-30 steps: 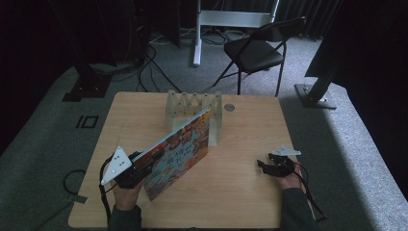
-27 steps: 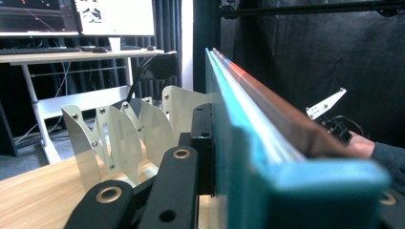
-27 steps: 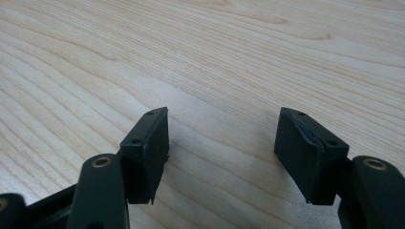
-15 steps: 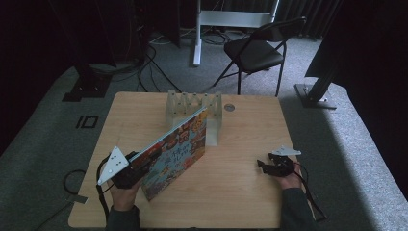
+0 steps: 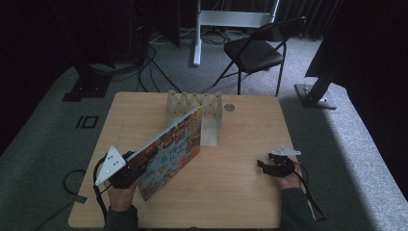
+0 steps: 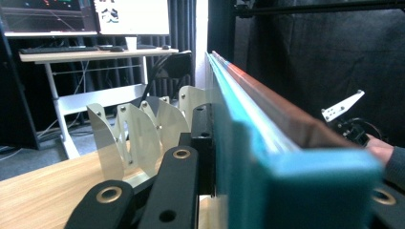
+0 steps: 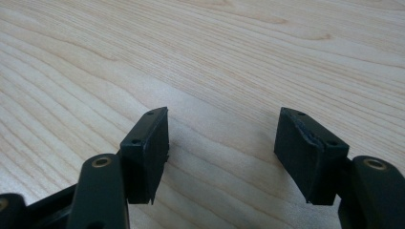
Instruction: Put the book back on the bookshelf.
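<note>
A dim studio, cables on grey carpet, a folding chair beyond the wooden table. The left claw is clenched on the near end of a picture book, which slants up and away from it toward the clear slotted rack just past its far tip. The book looks stiff, thin and fairly light, with a glossy and probably slippery cover; a pinch by one end leaves it prone to pivot, so a hold nearer the spine's middle would be steadier. The cover lettering is too small to read. The right claw rests released on bare table, well to the book's right.
</note>
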`<state>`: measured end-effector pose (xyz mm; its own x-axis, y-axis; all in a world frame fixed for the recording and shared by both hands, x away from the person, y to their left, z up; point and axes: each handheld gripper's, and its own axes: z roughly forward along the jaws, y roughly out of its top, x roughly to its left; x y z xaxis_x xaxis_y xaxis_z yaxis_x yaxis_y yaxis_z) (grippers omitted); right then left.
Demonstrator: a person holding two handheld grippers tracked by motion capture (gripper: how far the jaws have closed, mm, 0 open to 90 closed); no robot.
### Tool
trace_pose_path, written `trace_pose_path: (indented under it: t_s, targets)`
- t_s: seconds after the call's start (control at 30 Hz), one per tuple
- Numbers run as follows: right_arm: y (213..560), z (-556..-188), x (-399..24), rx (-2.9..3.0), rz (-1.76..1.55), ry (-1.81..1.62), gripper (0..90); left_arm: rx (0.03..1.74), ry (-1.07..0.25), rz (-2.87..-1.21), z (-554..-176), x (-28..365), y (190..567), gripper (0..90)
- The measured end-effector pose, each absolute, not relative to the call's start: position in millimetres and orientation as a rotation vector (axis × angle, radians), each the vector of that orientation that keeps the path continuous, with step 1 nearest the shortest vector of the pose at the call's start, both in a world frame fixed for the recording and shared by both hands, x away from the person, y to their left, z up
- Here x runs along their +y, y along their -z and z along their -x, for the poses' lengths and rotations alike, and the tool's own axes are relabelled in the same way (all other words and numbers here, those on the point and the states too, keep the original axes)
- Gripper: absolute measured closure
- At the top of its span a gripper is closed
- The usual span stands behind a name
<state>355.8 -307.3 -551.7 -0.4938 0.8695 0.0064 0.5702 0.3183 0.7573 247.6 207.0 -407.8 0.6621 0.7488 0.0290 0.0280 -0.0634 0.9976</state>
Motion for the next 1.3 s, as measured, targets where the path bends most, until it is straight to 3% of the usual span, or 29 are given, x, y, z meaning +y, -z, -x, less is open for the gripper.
trace_pose_path:
  t_s: [1.3]
  targets:
    - [551.7, -355.9, -307.4, 2.186, -1.276, -1.007, 36.0, 0.769, -0.761, -1.486, -245.3, 218.1, 403.3, 80.5]
